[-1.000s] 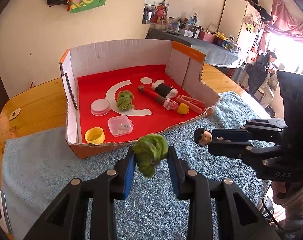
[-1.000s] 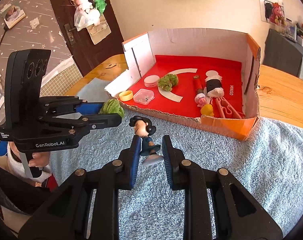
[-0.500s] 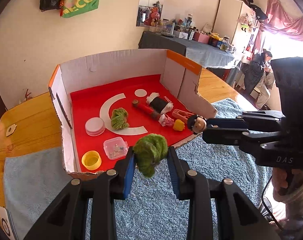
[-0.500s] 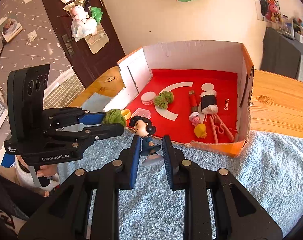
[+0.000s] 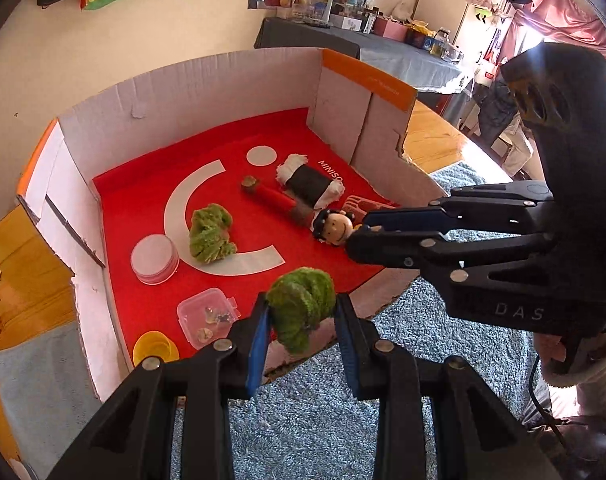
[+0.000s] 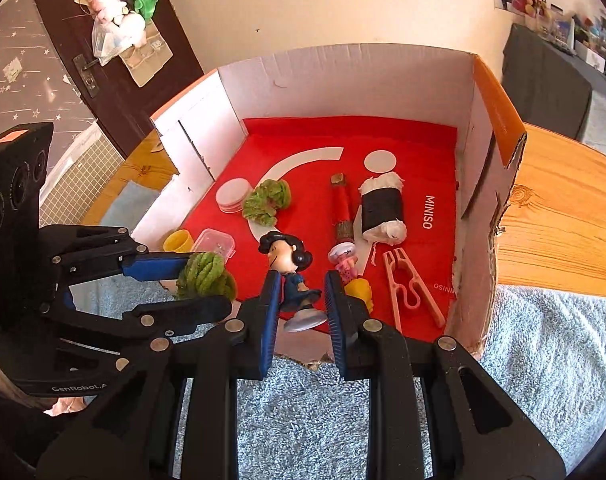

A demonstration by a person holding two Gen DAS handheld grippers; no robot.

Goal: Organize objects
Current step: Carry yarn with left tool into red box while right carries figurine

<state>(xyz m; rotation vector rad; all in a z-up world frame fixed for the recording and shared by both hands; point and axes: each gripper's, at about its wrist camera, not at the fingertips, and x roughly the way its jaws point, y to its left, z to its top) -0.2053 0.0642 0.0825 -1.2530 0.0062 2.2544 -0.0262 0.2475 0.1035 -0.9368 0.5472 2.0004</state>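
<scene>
My left gripper (image 5: 303,316) is shut on a green yarn ball (image 5: 301,306) and holds it over the front edge of the cardboard box (image 5: 183,92) with a red floor. It also shows in the right wrist view (image 6: 201,280). My right gripper (image 6: 301,292) is shut on a small dark-haired figurine (image 6: 289,264) and holds it over the box's front edge. The figurine's head (image 5: 335,226) shows in the left wrist view, above the red floor.
In the box lie a second green yarn ball (image 6: 267,201), white discs (image 6: 234,196), a yellow cup (image 6: 177,241), a clear case (image 6: 215,243), a red stick (image 6: 341,210), a black-and-white roll (image 6: 383,210), a pink clip (image 6: 411,286). A blue towel (image 6: 543,360) covers the wooden table (image 6: 563,216).
Both grippers have moved forward from above the towel to the box's front edge, each still holding its object.
</scene>
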